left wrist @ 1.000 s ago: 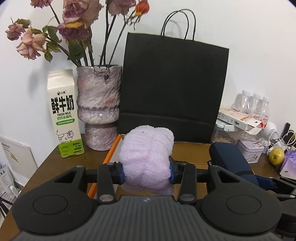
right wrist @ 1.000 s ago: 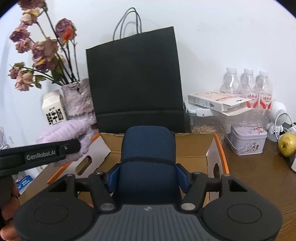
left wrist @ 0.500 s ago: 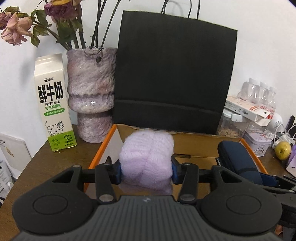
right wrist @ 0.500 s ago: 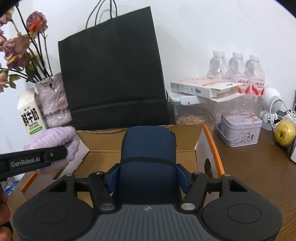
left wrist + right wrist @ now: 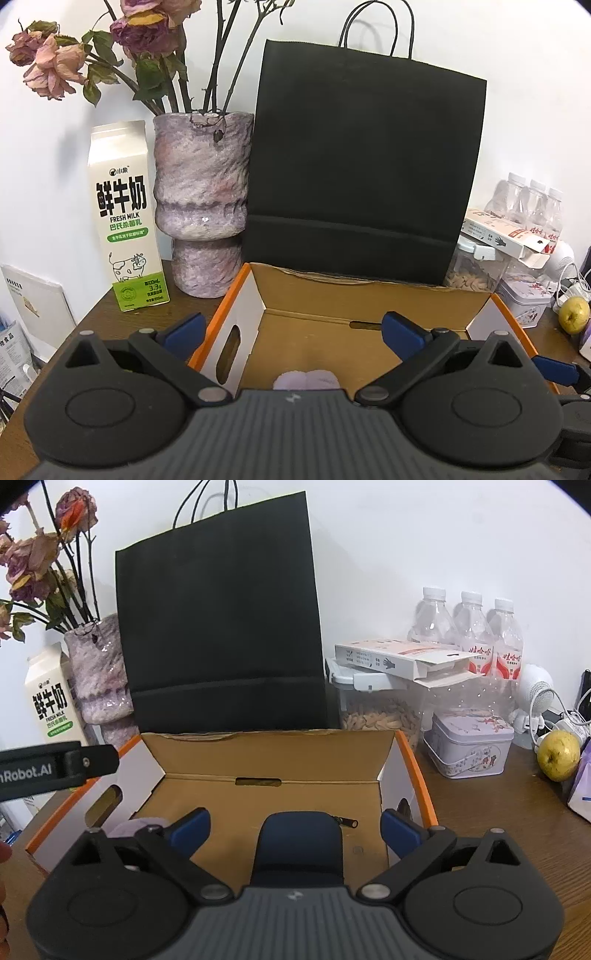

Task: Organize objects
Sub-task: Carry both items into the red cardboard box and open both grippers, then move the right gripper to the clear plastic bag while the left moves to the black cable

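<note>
- The step in hand is looking like the release: both objects are lying in the open cardboard box [image 5: 273,760], and neither gripper is pressing on anything.
- The left gripper [image 5: 291,328] is standing spread wide, its jaws having just been opening; nothing is sitting between its blue pads [image 5: 400,328], and the purple fluffy bundle [image 5: 306,380] is resting below them on the box floor, mostly hidden by the tool body.
- The right gripper [image 5: 295,827] is likewise gaping, its jaws having just been opening; the navy zip case [image 5: 299,843] is lying between the 2 fingers but apart from both pads, its zip pull pointing toward the right wall of the box.
- In the right wrist view the purple bundle is showing near the box's left wall, beside the case rather than on it.
- Judging from this, the 2 items are placed; how much of the tidying is remaining cannot be told, though a yellow-green fruit [image 5: 557,755], a floral tin [image 5: 469,744] and a milk carton [image 5: 125,218] are standing on the wooden table [image 5: 509,812] outside the box.
- The next move is calling for lifting both tools straight up and back, keeping the fingers clear of the box walls and of the black paper bag [image 5: 362,158] just behind.
</note>
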Motion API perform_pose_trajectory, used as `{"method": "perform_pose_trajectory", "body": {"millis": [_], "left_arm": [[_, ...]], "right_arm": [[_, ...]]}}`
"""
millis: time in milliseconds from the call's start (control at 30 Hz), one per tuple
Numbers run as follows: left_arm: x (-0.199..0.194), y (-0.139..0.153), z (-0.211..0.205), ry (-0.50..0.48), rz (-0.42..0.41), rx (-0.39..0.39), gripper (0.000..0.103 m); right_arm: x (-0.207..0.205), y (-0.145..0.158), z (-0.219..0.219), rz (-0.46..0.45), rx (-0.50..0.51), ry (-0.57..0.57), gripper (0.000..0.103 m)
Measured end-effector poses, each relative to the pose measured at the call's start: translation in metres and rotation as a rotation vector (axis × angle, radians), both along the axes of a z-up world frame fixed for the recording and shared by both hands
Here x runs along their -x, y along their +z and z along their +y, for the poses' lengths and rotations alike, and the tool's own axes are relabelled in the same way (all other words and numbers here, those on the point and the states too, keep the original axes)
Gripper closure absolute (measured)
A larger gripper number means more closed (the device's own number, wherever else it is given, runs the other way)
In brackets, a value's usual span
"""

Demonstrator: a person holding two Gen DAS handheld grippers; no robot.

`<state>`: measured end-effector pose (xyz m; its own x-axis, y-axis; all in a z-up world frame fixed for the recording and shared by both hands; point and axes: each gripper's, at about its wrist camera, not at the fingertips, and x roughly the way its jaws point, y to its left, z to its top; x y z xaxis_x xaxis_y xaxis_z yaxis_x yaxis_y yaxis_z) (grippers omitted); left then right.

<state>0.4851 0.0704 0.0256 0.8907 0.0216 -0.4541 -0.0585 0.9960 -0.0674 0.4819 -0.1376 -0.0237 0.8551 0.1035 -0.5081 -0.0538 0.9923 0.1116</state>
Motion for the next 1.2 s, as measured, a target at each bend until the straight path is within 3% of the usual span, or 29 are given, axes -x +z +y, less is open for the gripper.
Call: {"method": "perform_pose_trajectory", "body": {"millis": [567, 1200], "left_arm": [[0.059, 0.026, -0.004, 0.008, -0.082, -0.008, 0.0], [0.158, 0.031, -0.02, 0.005, -0.093, 0.024, 0.0]], "right_arm": [[0.037, 0.025, 0.0, -0.044, -0.023, 0.065, 0.003], [0.143, 0.042, -0.028, -0.108, 0.019, 0.138, 0.0]]}}
